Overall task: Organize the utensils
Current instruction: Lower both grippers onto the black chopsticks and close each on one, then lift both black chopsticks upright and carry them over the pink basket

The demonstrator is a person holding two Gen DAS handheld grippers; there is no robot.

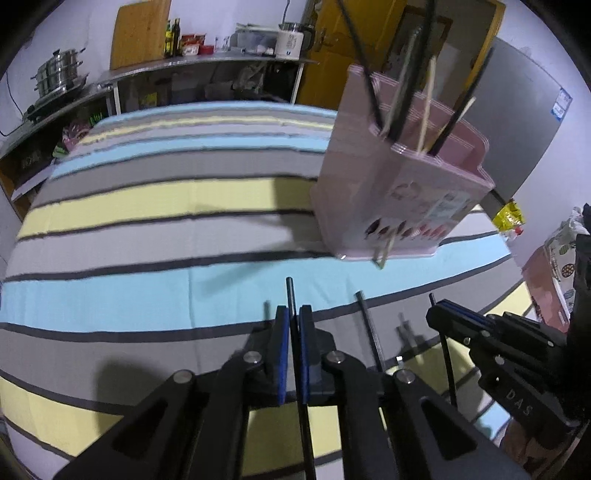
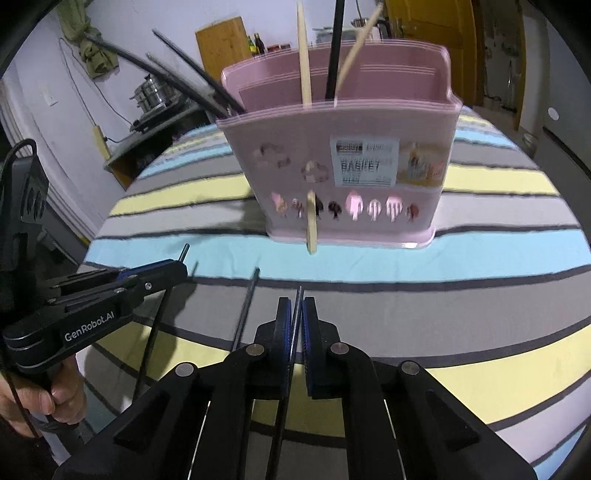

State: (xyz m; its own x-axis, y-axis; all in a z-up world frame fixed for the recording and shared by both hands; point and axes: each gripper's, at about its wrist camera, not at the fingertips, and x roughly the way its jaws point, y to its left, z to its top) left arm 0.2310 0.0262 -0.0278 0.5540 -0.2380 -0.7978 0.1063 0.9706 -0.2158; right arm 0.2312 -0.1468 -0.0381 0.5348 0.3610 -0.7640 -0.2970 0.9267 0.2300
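Left gripper [image 1: 294,314] fingers pinched shut on black chopstick [image 1: 290,291]. Right gripper [image 2: 296,306] same, own black chopstick [image 2: 300,295]. Pink basket [image 2: 343,147] just ahead on striped tabletop [image 2: 480,258]. Thin sticks may slip, twist, miss slot. Loose chopstick [image 2: 245,306] between may get knocked.

Home kitchen: stacked steel steamer pot [image 1: 59,72] on counter [image 1: 155,68], wooden cutting board [image 1: 138,33] against wall, oil bottles [image 1: 172,37], grey fridge [image 1: 524,122], striped tablecloth [image 1: 147,236], yellow wooden door [image 2: 436,40]
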